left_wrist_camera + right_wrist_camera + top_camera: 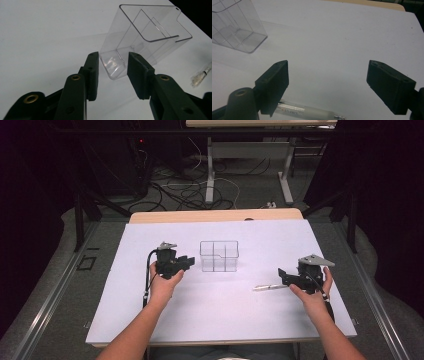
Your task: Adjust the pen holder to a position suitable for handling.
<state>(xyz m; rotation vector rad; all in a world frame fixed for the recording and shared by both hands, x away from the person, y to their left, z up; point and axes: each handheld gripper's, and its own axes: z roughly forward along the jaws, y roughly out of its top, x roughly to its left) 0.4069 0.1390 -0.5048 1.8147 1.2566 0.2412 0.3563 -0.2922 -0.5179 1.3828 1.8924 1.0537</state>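
On the white table [150, 320] — clear organizer [219, 256], pen [267, 287] — both grippers [186, 262] [282, 274] gape, grasping nothing.

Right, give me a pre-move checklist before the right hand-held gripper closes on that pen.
1. Right hand-held gripper jaws open wide: ok.
2. Translucent white pen lying flat on the white table cover: ok.
3. Pen centred between the jaws: not ok; it sits low, by the left jaw in the right gripper view.
4. Clear plastic divided organiser box upright, apart from the pen: ok.
5. Left hand-held gripper open, its jaws either side of the box's near corner, contact unclear: cannot tell.
6. Box compartments look empty: ok.
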